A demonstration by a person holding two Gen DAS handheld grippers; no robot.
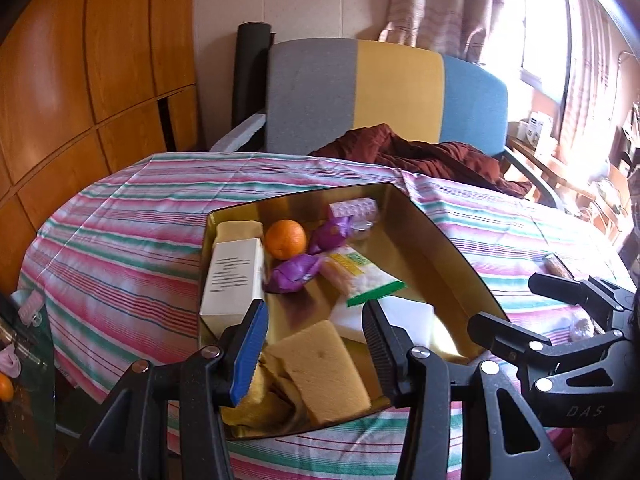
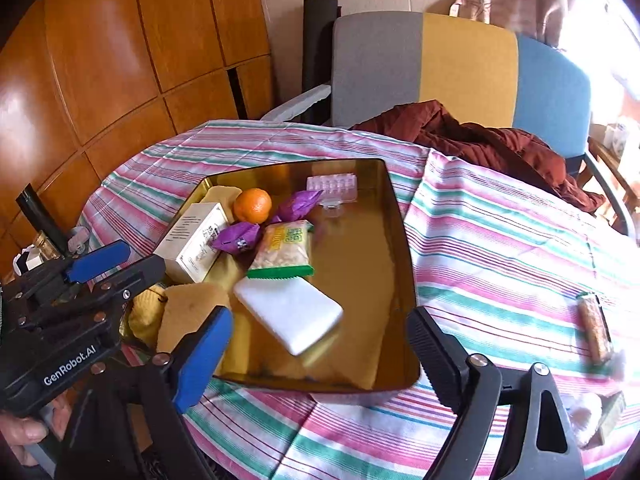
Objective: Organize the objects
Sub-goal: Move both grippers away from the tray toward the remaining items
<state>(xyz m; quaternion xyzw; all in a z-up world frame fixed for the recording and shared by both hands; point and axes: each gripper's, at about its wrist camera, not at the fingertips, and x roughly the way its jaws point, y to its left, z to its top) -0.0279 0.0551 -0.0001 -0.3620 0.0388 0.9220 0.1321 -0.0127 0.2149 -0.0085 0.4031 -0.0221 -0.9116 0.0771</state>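
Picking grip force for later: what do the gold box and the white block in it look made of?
The gold box looks like thin metal with a glossy finish: its inner walls mirror the contents. The white block looks like soft matte foam, perhaps a sponge: rounded edges, no shine. Neither is certain from sight alone.

You are working in strong daylight that pours in from the window (image 1: 532,28), up and to the right of your left gripper (image 1: 316,344). It burns out to plain white there and washes the curtain (image 1: 436,0) pale. The gold tin (image 1: 436,248) ahead of both grippers throws glare and mirror-like reflections off its floor and walls. The wood panelling (image 2: 100,60) to the left carries a soft bright sheen. The white block (image 2: 288,312) just ahead of your right gripper (image 2: 320,344) is smeared by motion blur. Fisheye bending curves the panelling and table edge, and the corners go dark.
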